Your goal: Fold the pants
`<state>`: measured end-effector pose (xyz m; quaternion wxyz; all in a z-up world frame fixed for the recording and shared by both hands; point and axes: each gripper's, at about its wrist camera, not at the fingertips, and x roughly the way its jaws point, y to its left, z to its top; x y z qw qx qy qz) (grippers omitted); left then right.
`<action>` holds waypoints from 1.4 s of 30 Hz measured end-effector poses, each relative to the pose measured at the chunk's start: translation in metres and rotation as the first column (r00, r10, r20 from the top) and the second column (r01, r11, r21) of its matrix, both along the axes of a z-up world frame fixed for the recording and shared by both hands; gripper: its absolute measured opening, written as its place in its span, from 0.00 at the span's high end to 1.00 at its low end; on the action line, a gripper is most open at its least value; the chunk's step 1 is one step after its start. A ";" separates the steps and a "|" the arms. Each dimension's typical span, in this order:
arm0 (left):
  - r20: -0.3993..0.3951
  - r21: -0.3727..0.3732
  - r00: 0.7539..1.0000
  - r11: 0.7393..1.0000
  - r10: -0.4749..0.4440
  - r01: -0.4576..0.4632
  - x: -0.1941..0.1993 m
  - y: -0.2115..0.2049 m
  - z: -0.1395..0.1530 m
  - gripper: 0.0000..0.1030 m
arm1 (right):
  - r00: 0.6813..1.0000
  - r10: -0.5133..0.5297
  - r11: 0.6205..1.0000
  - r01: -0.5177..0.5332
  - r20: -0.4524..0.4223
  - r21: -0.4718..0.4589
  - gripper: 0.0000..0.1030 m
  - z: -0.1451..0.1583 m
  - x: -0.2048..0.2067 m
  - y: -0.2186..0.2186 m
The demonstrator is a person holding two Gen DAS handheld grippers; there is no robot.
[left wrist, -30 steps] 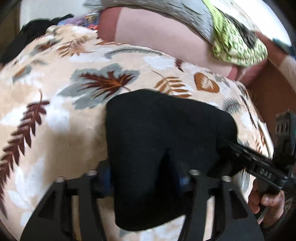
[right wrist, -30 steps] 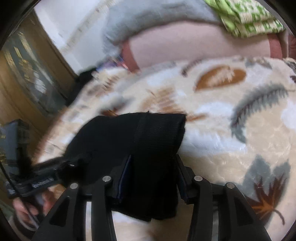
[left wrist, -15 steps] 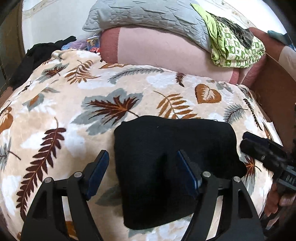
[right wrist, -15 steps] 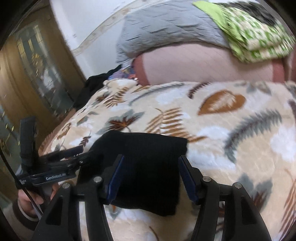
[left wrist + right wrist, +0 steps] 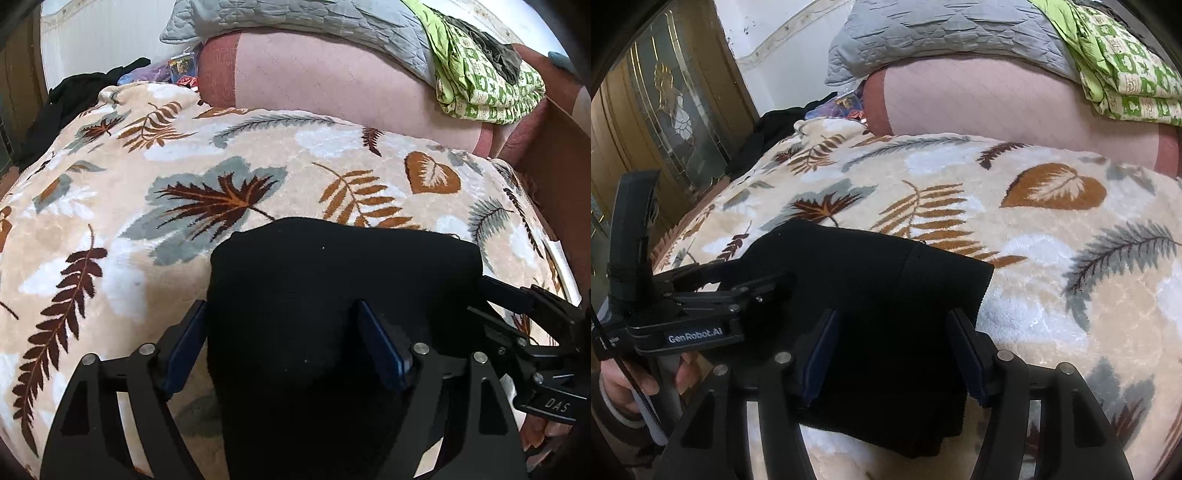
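Where claws overlap it, black pants (image 5: 332, 280) half-hidden.

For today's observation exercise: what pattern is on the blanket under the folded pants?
Cream blanket printed with brown, rust and grey leaves; the left wrist view shows it best.

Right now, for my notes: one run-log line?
pants: folded, on blanket | left gripper: opening, open | right gripper: opening, open

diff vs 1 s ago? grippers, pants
Both let go: the left gripper and right gripper have just been opening, and their jaws now stand clear of the black pants, which lie folded between them. Unchanged: pants in the same spot on the leaf-print blanket.
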<state>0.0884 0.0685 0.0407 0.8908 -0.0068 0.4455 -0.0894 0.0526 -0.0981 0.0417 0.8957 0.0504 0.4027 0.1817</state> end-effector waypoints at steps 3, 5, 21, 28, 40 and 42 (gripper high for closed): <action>0.006 -0.002 1.000 1.000 0.012 -0.012 -0.005 0.003 0.005 0.21 | 1.000 -0.016 1.000 0.016 0.001 0.027 0.40 0.008 -0.006 -0.002; 0.032 -0.004 0.999 1.000 0.027 -0.027 -0.012 0.005 0.012 0.21 | 0.999 -0.031 0.998 0.031 0.013 0.052 0.38 0.015 -0.013 -0.005; 0.132 0.046 0.986 0.993 0.102 -0.109 -0.081 0.013 0.036 0.21 | 0.985 -0.125 0.992 0.123 0.119 0.025 0.25 0.046 -0.071 0.003; 0.122 0.030 0.982 0.988 0.148 -0.152 -0.095 0.022 0.039 0.21 | 0.983 -0.124 0.992 0.123 0.133 0.017 0.25 0.050 -0.087 0.005; 0.161 0.041 0.977 0.988 0.143 -0.151 -0.113 0.020 0.049 0.21 | 0.985 -0.126 0.992 0.124 0.121 0.026 0.25 0.050 -0.102 0.006; 0.166 0.043 0.976 0.988 0.138 -0.147 -0.115 0.018 0.050 0.21 | 0.984 -0.127 0.992 0.125 0.124 0.030 0.25 0.052 -0.104 0.005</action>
